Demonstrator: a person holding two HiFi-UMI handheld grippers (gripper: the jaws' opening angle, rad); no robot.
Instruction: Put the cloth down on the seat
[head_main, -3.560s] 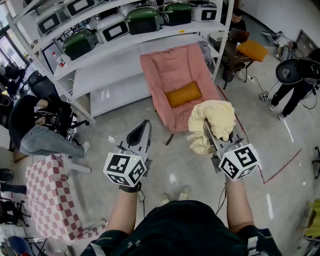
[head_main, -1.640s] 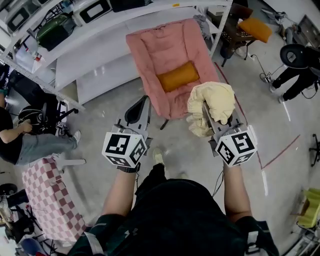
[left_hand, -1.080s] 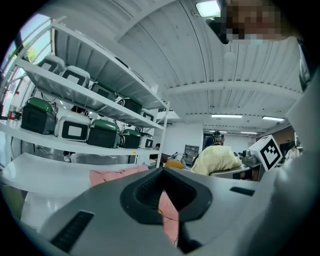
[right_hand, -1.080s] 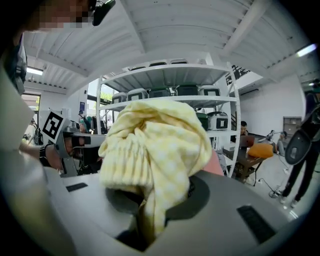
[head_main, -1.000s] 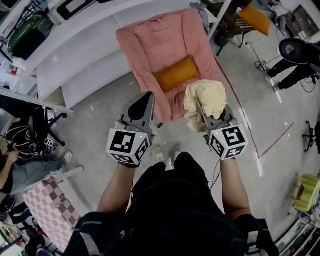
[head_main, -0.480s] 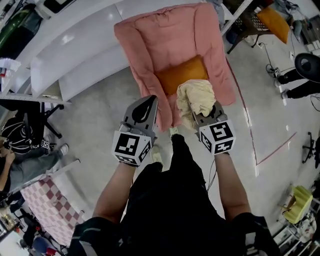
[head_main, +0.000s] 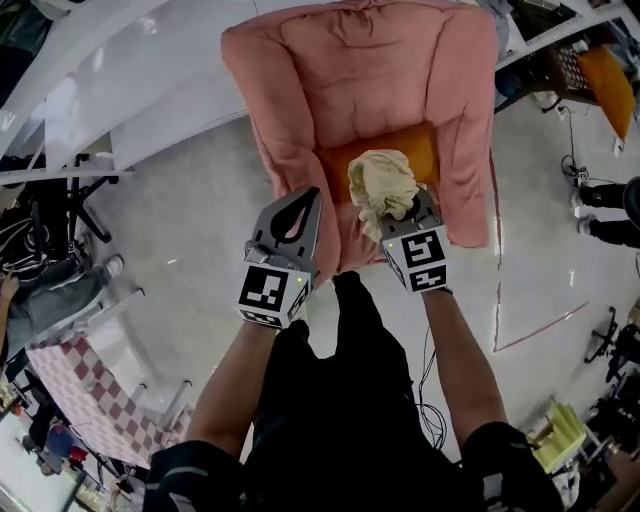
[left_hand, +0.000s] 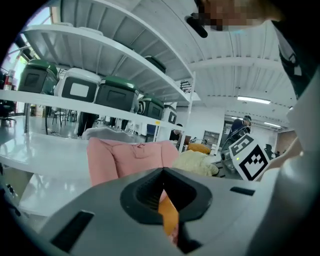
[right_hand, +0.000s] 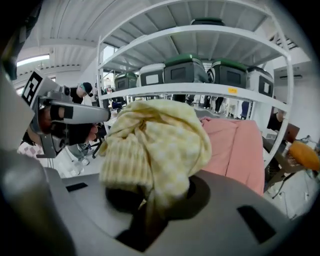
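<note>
1. The cloth (head_main: 382, 180) is pinched between the jaws of the right gripper (head_main: 402, 212) and is bunched ahead of them.
2. The pink seat (head_main: 330, 90) is seen just beyond that gripper.
3. The left gripper (head_main: 297, 200) is pressed together, with nothing held.

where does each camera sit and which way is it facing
Head view: on the person's head, looking steeply down at the chair; arms, legs, left gripper and right gripper show.
Left gripper view: on the left gripper, facing chair and shelves; its shut jaws show.
Right gripper view: on the right gripper, facing shelves; its jaws, shut on the cloth, show.
Shared: every view shows chair and cloth; each gripper view shows the other gripper.
</note>
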